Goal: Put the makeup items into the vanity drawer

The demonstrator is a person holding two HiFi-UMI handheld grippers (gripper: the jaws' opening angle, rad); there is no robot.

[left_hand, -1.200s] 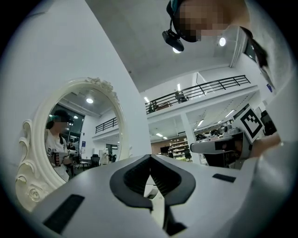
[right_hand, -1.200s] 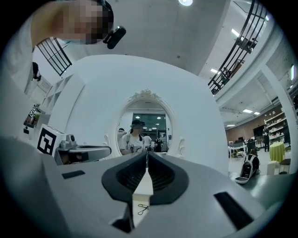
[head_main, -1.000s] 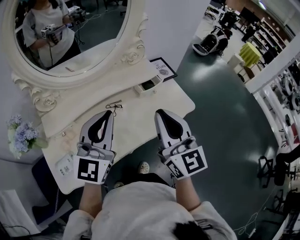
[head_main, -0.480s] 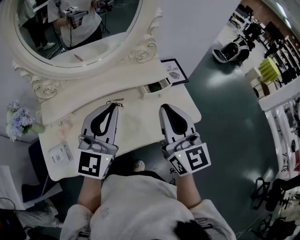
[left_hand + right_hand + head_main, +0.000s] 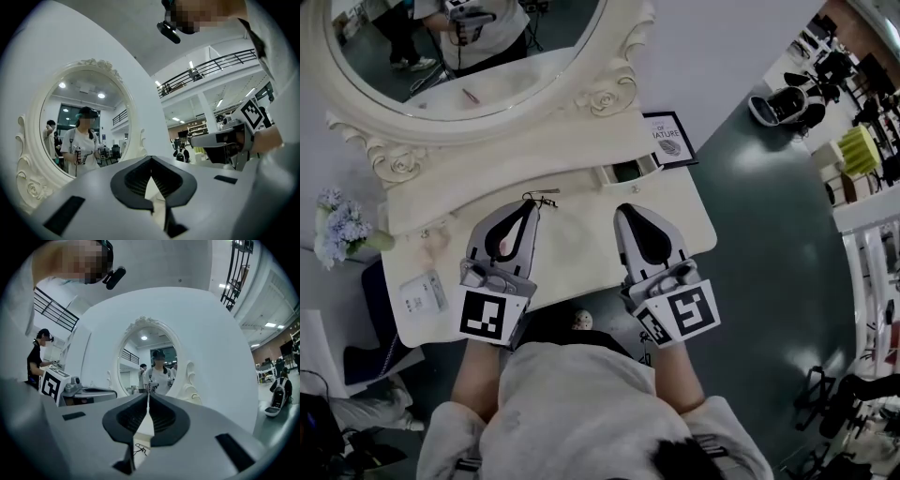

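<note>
The white vanity table (image 5: 572, 246) stands below its oval mirror (image 5: 441, 56). On its raised back ledge a small drawer (image 5: 623, 172) stands pulled open, dark inside. A thin black wiry item (image 5: 540, 198) lies on the top, seen too in the right gripper view (image 5: 139, 449). My left gripper (image 5: 528, 203) hovers over the tabletop with its tip right beside that item, jaws shut and empty (image 5: 151, 158). Just below the drawer, my right gripper (image 5: 623, 208) is held parallel to the left one, its jaws also shut on nothing (image 5: 148, 394).
A framed print (image 5: 672, 139) leans at the back right of the vanity. A white box (image 5: 422, 292) and a small object (image 5: 428, 235) lie at the left end, beside pale blue flowers (image 5: 337, 230). A shoe (image 5: 579, 321) shows under the front edge.
Both grippers have moved forward over the tabletop toward the mirror and sunk a little. The left tip has come up beside the black wiry item. Both stay shut.
</note>
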